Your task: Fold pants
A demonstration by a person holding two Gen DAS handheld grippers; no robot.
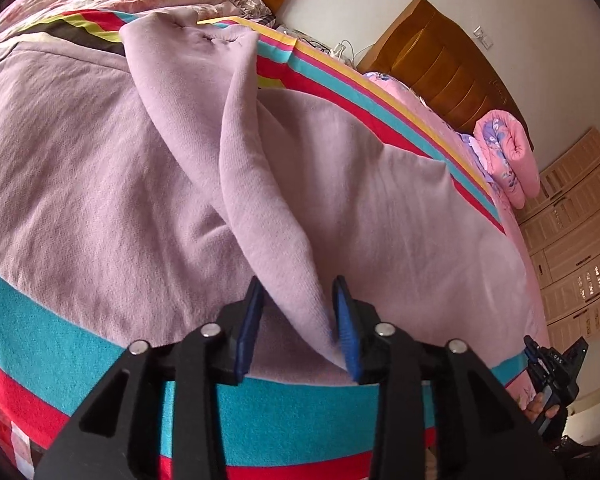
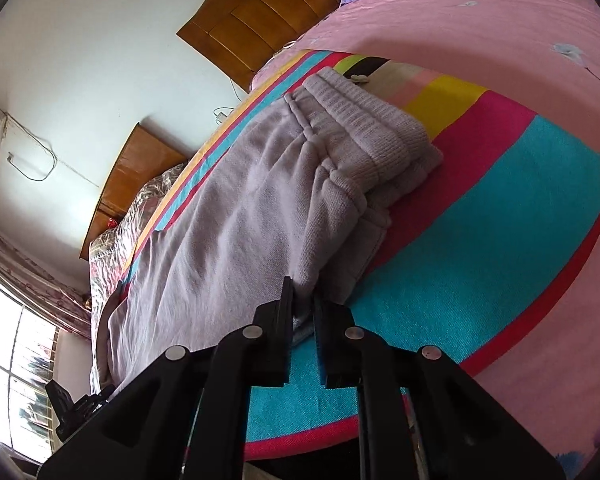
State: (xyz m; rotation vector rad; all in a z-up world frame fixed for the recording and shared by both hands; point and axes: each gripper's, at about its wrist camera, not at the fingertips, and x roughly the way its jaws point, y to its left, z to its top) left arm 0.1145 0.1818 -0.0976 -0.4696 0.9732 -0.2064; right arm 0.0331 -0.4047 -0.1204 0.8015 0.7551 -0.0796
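Observation:
Lilac knit pants (image 1: 120,168) lie spread on a striped blanket (image 1: 300,420) on the bed. In the left wrist view my left gripper (image 1: 298,304) has its jaws partly apart around a raised fold of the pants (image 1: 268,208), whose cloth rests against the right blue pad (image 1: 346,328). In the right wrist view my right gripper (image 2: 302,304) is nearly shut, pinching the near edge of the pants (image 2: 240,216) close to the ribbed waistband (image 2: 364,120). The right gripper also shows in the left wrist view (image 1: 548,376) at the lower right.
The striped blanket (image 2: 480,240) covers a pink bedsheet (image 2: 480,20). A wooden headboard (image 1: 452,64) and a rolled pink quilt (image 1: 508,152) stand at the far end. A second bed with a crinkled cover (image 2: 140,208), a window (image 2: 12,360) and a wardrobe (image 1: 572,240) surround.

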